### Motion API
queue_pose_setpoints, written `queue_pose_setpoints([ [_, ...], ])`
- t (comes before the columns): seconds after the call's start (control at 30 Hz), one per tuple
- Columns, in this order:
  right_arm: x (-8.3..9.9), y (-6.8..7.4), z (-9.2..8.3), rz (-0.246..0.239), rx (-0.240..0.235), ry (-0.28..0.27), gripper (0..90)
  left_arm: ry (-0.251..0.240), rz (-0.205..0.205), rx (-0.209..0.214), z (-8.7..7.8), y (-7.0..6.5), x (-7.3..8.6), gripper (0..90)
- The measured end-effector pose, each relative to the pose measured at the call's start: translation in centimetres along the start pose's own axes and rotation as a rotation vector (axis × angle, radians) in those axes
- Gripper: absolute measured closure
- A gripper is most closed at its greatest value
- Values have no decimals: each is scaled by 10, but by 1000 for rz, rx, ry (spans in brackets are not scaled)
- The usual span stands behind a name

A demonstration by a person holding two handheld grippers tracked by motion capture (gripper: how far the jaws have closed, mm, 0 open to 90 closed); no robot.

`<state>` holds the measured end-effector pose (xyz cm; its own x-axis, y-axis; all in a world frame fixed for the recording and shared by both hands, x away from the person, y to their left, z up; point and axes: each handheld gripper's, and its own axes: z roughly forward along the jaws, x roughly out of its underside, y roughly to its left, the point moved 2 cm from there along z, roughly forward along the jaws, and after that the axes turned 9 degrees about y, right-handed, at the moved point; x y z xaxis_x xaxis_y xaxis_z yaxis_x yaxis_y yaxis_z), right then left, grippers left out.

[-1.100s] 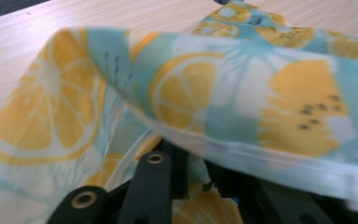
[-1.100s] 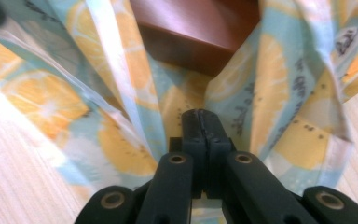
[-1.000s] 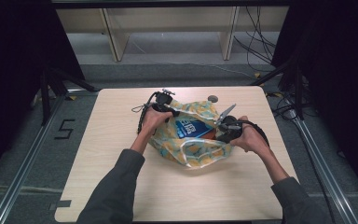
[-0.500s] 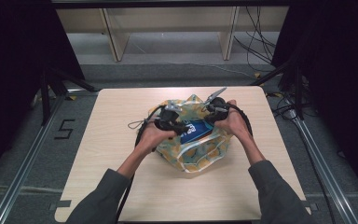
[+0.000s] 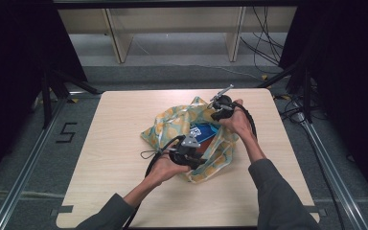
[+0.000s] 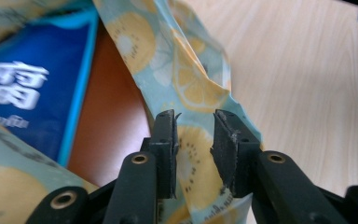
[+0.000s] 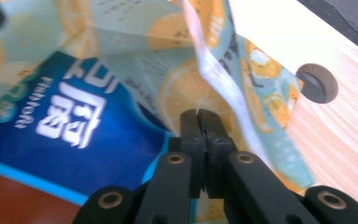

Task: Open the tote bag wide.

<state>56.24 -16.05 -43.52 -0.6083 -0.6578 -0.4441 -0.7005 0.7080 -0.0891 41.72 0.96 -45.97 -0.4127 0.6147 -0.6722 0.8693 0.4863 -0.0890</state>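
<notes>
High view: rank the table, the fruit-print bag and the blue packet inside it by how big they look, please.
1. table
2. fruit-print bag
3. blue packet, partly covered by the bag, so its full size is unsure.

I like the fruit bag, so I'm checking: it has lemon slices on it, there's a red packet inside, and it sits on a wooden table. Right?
Nearly. The packet inside is blue with white writing, not red; the right gripper view shows it best. The rest holds: the bag has lemon slices printed on it and lies on the wooden table.
</notes>
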Motion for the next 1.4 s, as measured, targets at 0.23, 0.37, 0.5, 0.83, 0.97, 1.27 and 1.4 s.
queue_pose_setpoints([
  [0.23, 1, 17, -24, -4, -52, -37, 854, -113, -48, -35, -30, 11, -8, 611],
  [0.37, 3, 22, -41, -47, -56, -81, 844, -160, -69, -57, -50, 20, -6, 596],
  [0.5, 10, 25, -55, -52, -53, -112, 821, -188, -102, -70, -65, 27, 0, 552],
  [0.83, 41, 27, -74, 15, -38, -159, 673, -209, -176, -149, -90, 33, 34, 455],
  [0.97, 55, 28, -78, -4, -43, -195, 624, -215, -200, -159, -95, 35, 44, 418],
  [1.27, 79, 37, -76, 6, -59, -253, 583, -212, -213, -157, -98, 29, 56, 368],
  [1.4, 85, 40, -76, 2, -66, -226, 555, -202, -208, -154, -99, 27, 60, 348],
])
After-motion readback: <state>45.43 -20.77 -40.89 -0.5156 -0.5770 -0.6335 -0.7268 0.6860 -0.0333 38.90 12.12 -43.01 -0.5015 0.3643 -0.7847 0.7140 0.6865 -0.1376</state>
